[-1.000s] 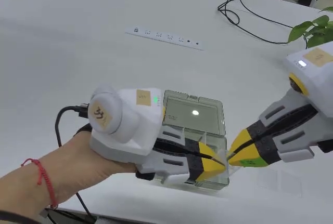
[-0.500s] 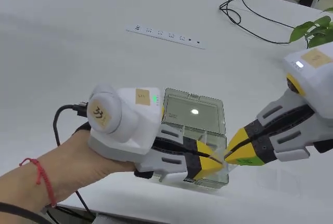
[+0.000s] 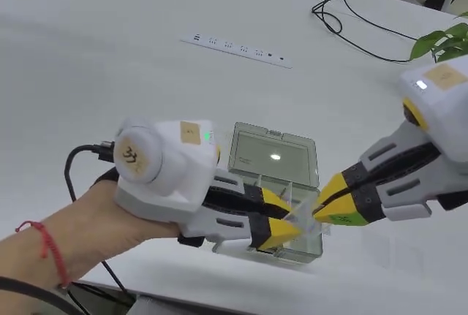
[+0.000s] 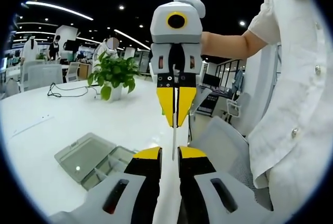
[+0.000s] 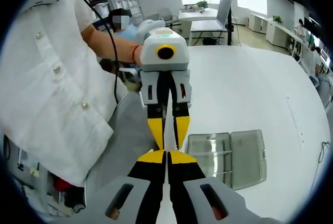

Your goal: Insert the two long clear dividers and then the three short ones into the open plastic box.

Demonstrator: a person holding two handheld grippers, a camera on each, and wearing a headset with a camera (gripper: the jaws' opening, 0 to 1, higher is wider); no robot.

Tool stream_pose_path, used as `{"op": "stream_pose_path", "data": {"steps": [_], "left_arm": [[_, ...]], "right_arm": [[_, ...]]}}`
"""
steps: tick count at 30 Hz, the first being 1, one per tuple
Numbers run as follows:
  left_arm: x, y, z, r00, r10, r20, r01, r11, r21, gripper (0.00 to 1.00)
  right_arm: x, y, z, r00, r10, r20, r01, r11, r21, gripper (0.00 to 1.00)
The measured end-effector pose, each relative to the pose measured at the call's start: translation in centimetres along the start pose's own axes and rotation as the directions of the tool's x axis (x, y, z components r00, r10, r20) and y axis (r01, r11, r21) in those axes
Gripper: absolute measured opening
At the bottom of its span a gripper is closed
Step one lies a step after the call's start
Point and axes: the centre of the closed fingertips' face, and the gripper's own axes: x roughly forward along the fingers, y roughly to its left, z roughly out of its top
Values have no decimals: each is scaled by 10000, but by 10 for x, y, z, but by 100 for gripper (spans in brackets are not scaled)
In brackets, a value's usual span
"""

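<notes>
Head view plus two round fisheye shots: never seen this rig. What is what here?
No robot: a person holds two two-jaw tools, one per hand. The head view comes from a headset camera looking down; each round picture comes from a camera riding on one tool, looking along its jaws at the other. On the white table are an open clear box, lid flat behind it, a power strip, a black cable and a plant. Over the box the right tool pinches a thin clear divider; the left tool's jaws flank its other end, grip unclear.
</notes>
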Motion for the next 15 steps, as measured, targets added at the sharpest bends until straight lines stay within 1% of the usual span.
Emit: {"op": "stream_pose_path", "data": {"steps": [3, 9, 11, 12, 15], "left_arm": [[-6, 6, -6, 9994, 304, -175, -304, 9995, 41, 14], [-19, 17, -12, 9965, 798, -243, -800, 9968, -74, 22], [-22, 20, -16, 9953, 916, -324, -920, 9957, -114, 26], [-24, 22, -19, 9937, 1024, -451, -1033, 9945, -177, 28], [-28, 26, -24, 9915, 1173, -571, -1184, 9928, -171, 37]], "right_arm": [[0, -2, 2, 9999, -119, 38, 119, 9999, 24, 3], [-1, -8, 3, 9993, -367, 117, 366, 9993, 64, 3], [0, -10, 4, 9988, -464, 136, 463, 9989, 83, 3], [0, -11, 5, 9986, -511, 142, 510, 9987, 92, 3], [0, -16, 6, 9975, -680, 203, 677, 9976, 138, 3]]}}
